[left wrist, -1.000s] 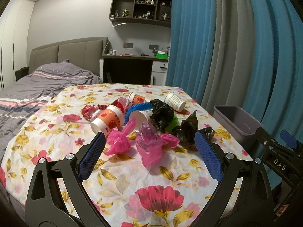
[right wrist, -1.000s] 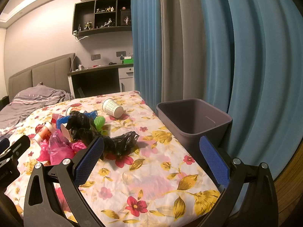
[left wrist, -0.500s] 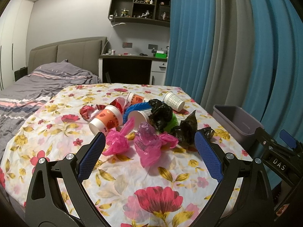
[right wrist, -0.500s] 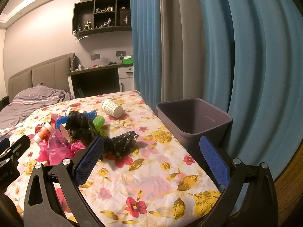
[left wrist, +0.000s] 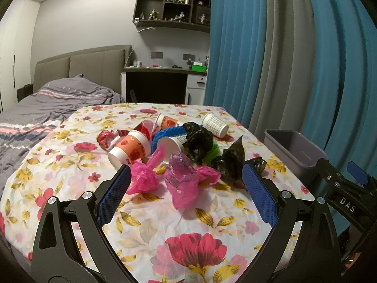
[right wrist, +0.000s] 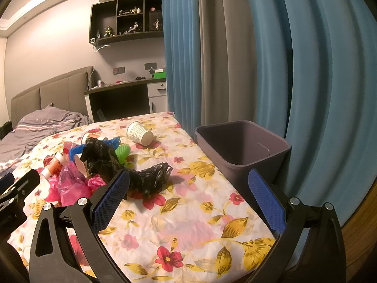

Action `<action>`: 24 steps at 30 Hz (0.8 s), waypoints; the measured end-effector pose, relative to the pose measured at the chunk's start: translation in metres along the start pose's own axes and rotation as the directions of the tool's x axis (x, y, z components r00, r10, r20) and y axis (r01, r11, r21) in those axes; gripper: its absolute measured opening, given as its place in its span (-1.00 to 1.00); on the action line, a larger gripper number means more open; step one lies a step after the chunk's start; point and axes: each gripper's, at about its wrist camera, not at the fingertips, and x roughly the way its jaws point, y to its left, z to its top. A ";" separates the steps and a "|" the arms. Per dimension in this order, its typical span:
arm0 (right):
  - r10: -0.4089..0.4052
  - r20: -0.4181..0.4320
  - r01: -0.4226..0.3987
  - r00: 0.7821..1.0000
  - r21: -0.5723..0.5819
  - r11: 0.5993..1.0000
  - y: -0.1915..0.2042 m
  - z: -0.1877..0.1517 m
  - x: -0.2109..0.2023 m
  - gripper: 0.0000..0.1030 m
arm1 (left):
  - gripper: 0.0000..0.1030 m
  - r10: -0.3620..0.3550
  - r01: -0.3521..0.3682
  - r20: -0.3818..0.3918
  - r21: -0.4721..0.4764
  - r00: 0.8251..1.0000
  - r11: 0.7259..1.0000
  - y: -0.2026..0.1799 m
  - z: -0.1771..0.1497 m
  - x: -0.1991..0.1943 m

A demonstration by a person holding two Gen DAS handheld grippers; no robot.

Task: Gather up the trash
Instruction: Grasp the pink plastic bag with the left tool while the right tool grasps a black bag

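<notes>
A heap of trash lies on the floral tablecloth (left wrist: 146,221): pink plastic bags (left wrist: 181,181), black bags (left wrist: 198,139), an orange-printed paper cup (left wrist: 129,148), a checked white cup (left wrist: 215,125) and blue and green netting. My left gripper (left wrist: 186,195) hangs open just short of the pink bags, nothing between its fingers. My right gripper (right wrist: 188,200) is open too, above the cloth, with a black bag (right wrist: 153,176) ahead of its left finger. The grey bin (right wrist: 242,148) stands beyond the table's right edge.
A bed with grey bedding (left wrist: 47,103) lies to the left. Behind the table stand a dark desk (left wrist: 162,85) and a wall shelf with figurines. Blue and grey curtains (right wrist: 259,59) hang close behind the bin. The right gripper's body (left wrist: 341,195) shows at the left view's right edge.
Both views have barely shifted; the trash heap sits slightly higher in the left wrist view. Both grippers stay open and the trash has not moved.
</notes>
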 end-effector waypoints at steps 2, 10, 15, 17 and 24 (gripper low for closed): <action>0.001 0.000 -0.001 1.000 0.001 1.000 0.000 0.000 0.000 0.90 | 0.82 0.000 0.000 0.000 -0.001 1.000 1.000 0.000 0.000 0.000; 0.011 -0.019 -0.011 1.000 0.011 1.000 -0.001 -0.006 0.008 0.90 | 0.82 0.003 -0.003 -0.009 -0.007 1.000 1.000 0.001 -0.004 0.005; 0.065 -0.053 -0.065 0.996 0.008 0.998 0.007 -0.011 0.022 0.88 | 0.82 0.032 -0.032 -0.005 -0.031 0.999 0.999 0.013 -0.004 0.011; 0.112 -0.071 -0.112 0.991 0.003 0.994 0.013 -0.014 0.029 0.82 | 0.82 0.045 -0.045 -0.009 -0.053 0.999 0.998 0.023 -0.004 0.013; 0.222 -0.162 -0.236 0.962 -0.074 0.969 0.058 -0.019 0.066 0.51 | 0.82 0.124 -0.123 -0.006 -0.106 0.992 0.987 0.055 0.001 0.017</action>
